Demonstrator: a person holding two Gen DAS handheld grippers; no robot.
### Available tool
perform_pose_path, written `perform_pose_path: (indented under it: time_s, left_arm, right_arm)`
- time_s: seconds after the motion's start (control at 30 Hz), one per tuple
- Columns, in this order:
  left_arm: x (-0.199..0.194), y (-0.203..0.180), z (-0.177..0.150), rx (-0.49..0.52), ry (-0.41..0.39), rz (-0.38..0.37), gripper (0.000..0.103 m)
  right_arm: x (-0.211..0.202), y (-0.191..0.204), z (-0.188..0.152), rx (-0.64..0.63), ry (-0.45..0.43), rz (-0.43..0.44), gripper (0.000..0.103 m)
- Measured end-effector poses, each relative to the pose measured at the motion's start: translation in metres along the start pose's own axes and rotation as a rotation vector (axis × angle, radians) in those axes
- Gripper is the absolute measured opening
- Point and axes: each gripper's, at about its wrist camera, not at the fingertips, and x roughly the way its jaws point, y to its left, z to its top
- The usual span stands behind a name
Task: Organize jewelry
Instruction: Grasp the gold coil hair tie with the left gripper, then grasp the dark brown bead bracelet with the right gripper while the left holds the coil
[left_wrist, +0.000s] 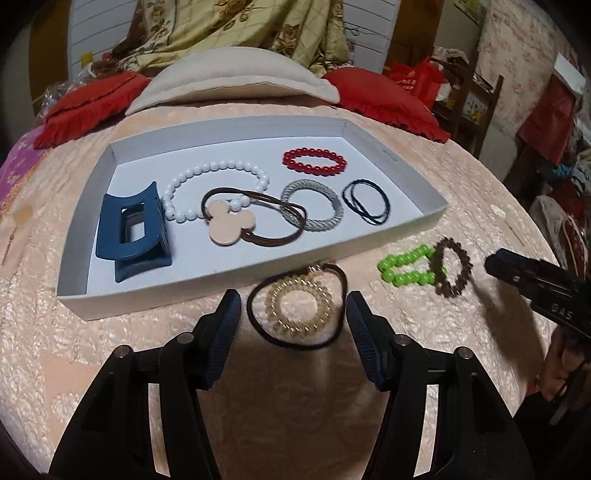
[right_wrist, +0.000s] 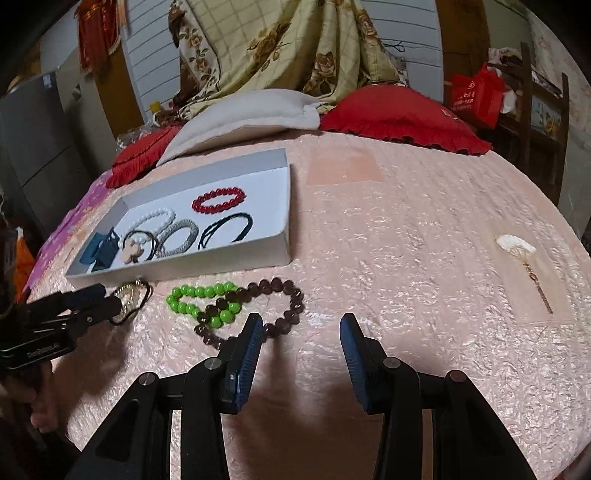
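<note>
Two grippers over your pink bedspread (right_wrist: 406, 240) | white tray (left_wrist: 406, 218) holds sorted pieces | right gripper (right_wrist: 301, 334), marked "DAS", gapes beside brown bead bracelet (right_wrist: 291, 295) | left gripper (left_wrist: 293, 314) spread wide around gold bead hair tie (left_wrist: 299, 306), not touching.

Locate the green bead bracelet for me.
The green plastic bead bracelet lies on the pink bedspread, outside the white cardboard tray near its front edge, overlapped by the brown bead bracelet, left of the right tool.
</note>
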Motion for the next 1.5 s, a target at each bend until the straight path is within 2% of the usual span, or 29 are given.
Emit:
perform_pose_path:
  time_s: [0.07, 0.5, 0.6, 0.7, 0.77, 0.87, 1.07, 1.3, 1.33, 1.47, 1.5]
  left_arm:
    - [0.002, 0.002, 0.003, -0.010, 0.004, -0.019, 0.050]
    - [0.009, -0.005, 0.000, 0.048, 0.025, -0.010, 0.050]
    - [0.010, -0.012, -0.002, 0.081, 0.024, 0.020, 0.050]
    - [0.011, -0.015, -0.003, 0.088, 0.034, 0.004, 0.050]
    - [0.012, -0.017, -0.003, 0.100, 0.036, 0.023, 0.040]
    - [0.011, -0.012, -0.001, 0.067, 0.034, 0.022, 0.032]
    - [0.009, -0.009, -0.001, 0.040, 0.032, 0.016, 0.025]
    - [-0.002, -0.002, 0.003, -0.003, -0.011, -0.006, 0.024]
    - [-0.004, -0.001, 0.004, -0.010, -0.018, -0.009, 0.024]
    - [-0.007, 0.002, 0.006, -0.024, -0.027, -0.012, 0.024]
    - [-0.007, 0.002, 0.006, -0.027, -0.027, -0.013, 0.024]
  right_arm:
    - [-0.002, -0.002, 0.002, 0.016, -0.008, 0.013, 0.041]
    - [0.003, 0.008, 0.003, -0.013, 0.015, 0.017, 0.042]
    - [0.005, 0.007, 0.001, -0.014, 0.032, 0.023, 0.042]
    - [0.011, 0.009, -0.001, -0.028, 0.072, 0.029, 0.042]
    - [0.015, 0.011, -0.003, -0.038, 0.085, 0.034, 0.042]
    - [0.015, 0.015, -0.001, -0.054, 0.065, 0.047, 0.042]
    - [0.032, 0.010, 0.006, -0.016, 0.068, 0.042, 0.042]
    - [0.038, 0.022, 0.006, -0.103, 0.059, 0.034, 0.042]
    - [0.038, 0.022, 0.006, -0.107, 0.059, 0.035, 0.041]
    - [0.037, 0.024, 0.004, -0.133, 0.068, 0.029, 0.008]
    - [0.036, 0.024, 0.004, -0.139, 0.072, 0.025, 0.008]
